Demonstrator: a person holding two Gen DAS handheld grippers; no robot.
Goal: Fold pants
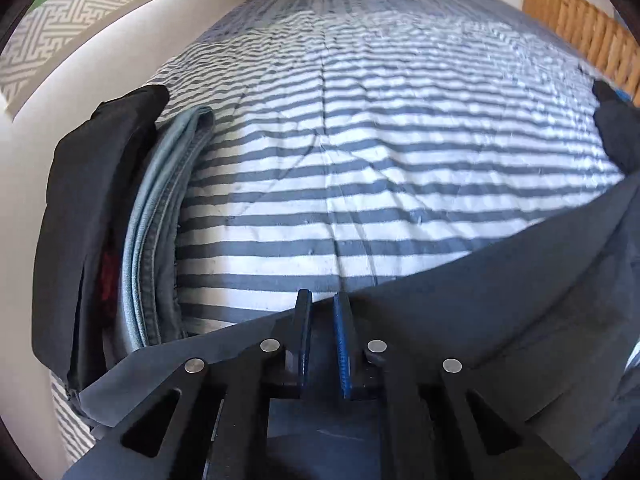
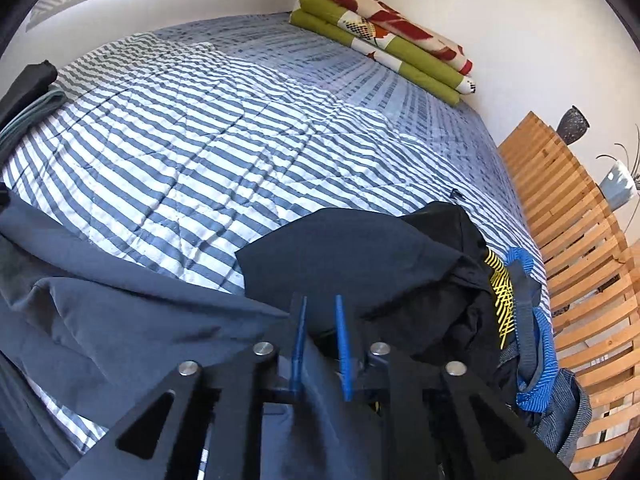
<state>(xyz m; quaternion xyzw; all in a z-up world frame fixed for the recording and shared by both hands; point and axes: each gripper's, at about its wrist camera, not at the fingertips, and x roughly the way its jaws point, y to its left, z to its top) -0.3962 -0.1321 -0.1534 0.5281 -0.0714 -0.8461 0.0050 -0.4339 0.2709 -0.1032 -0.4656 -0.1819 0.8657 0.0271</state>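
Left gripper [image 1: 325, 300]: blue-padded fingers stand a narrow gap apart, with the edge of the dark navy cloth pants [image 1: 500, 292] running between them; whether the pads press on the cloth I cannot tell. In the left wrist view the pants span from 7 o'clock up to 3 o'clock across the blue-and-white striped quilted bedspread [image 1: 360, 160].

Right gripper [image 2: 321, 306]: fingers slightly apart, a fold of the same pants [image 2: 132, 312] passing between them; grip likewise not clear.

Folded stack of black and grey-blue denim garments [image 1: 120, 220] at 9 o'clock in the left view. Heap of black, yellow-printed and blue clothes [image 2: 500, 292] at 4 o'clock in the right view, beside the slatted wooden frame [image 2: 580, 260]. Green floral folded blankets [image 2: 384, 40] at 1 o'clock.
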